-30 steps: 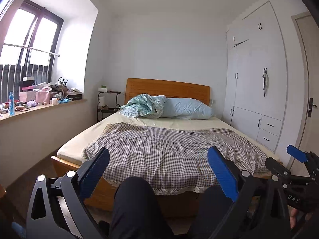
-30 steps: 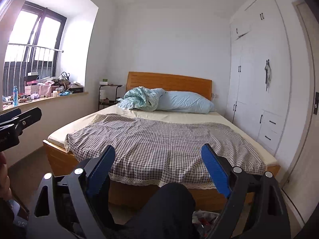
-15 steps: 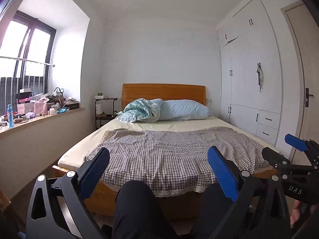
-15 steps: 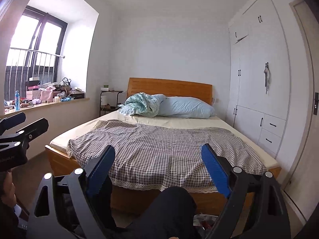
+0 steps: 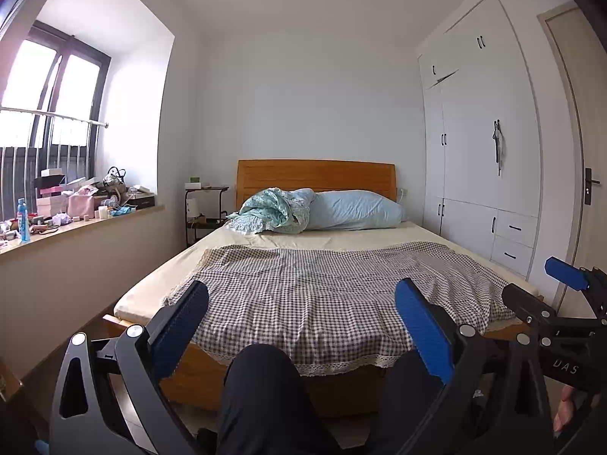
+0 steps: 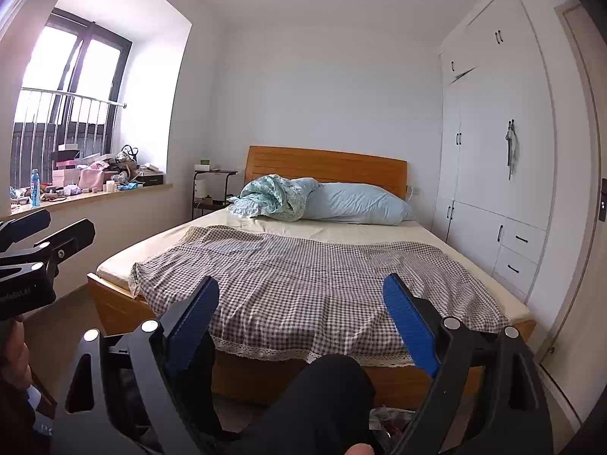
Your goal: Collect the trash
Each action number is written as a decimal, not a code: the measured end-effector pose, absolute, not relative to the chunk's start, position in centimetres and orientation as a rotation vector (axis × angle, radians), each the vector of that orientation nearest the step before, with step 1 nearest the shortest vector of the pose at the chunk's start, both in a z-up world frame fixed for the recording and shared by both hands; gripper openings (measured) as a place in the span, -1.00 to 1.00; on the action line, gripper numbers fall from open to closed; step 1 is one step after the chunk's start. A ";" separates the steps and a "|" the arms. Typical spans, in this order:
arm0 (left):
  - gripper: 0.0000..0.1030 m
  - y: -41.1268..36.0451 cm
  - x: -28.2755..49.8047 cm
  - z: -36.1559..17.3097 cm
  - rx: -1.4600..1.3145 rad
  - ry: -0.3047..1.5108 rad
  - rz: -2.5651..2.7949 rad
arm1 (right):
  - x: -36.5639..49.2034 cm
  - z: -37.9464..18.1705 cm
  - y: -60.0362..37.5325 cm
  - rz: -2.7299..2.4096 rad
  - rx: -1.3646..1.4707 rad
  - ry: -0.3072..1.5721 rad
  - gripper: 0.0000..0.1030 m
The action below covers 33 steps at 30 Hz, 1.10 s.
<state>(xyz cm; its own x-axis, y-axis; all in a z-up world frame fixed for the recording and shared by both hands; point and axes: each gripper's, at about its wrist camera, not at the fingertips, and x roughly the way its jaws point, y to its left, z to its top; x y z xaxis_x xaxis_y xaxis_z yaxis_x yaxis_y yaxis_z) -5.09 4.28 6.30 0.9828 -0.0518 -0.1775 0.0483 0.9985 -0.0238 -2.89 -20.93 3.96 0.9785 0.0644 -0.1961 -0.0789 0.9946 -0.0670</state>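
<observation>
I have collected nothing as far as I can see. My left gripper [image 5: 301,314] and right gripper [image 6: 301,307] both hang wide apart and empty, aimed at the bed [image 5: 322,288]. The likely trash is the clutter on the windowsill [image 5: 114,216], well away, and something crumpled on the floor [image 6: 390,419] by my knee. All of it remains.

Sill clutter [image 5: 81,199] left of tongs too small to tell, floor litter [image 6: 390,419] between tongs half hidden by knee [image 6: 326,390].
</observation>
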 end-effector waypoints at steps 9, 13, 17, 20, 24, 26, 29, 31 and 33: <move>0.85 4.0 -5.4 6.2 -0.004 0.160 -0.043 | -2.9 3.9 -21.0 0.094 -0.053 0.199 0.64; 0.85 4.0 -5.5 6.2 -0.003 0.159 -0.043 | -3.0 3.9 -21.0 0.086 -0.060 0.192 0.64; 0.85 4.1 -5.4 6.2 -0.005 0.158 -0.041 | -3.1 4.0 -21.1 0.078 -0.062 0.187 0.64; 0.85 4.1 -5.5 6.2 -0.004 0.157 -0.041 | -3.1 3.9 -21.0 0.081 -0.065 0.188 0.64; 0.85 4.1 -5.5 6.2 -0.003 0.158 -0.041 | -3.1 3.9 -20.8 0.082 -0.069 0.188 0.64; 0.85 4.1 -5.6 6.2 -0.003 0.157 -0.041 | -3.1 3.9 -20.8 0.084 -0.068 0.189 0.64; 0.85 4.1 -5.6 6.3 -0.002 0.154 -0.045 | -3.1 3.9 -20.8 0.085 -0.066 0.189 0.64; 0.85 4.1 -5.7 6.4 0.001 0.151 -0.044 | -3.1 3.9 -20.9 0.085 -0.065 0.189 0.64; 0.85 4.2 -5.7 6.3 0.002 0.149 -0.044 | -3.0 3.9 -20.9 0.088 -0.064 0.191 0.64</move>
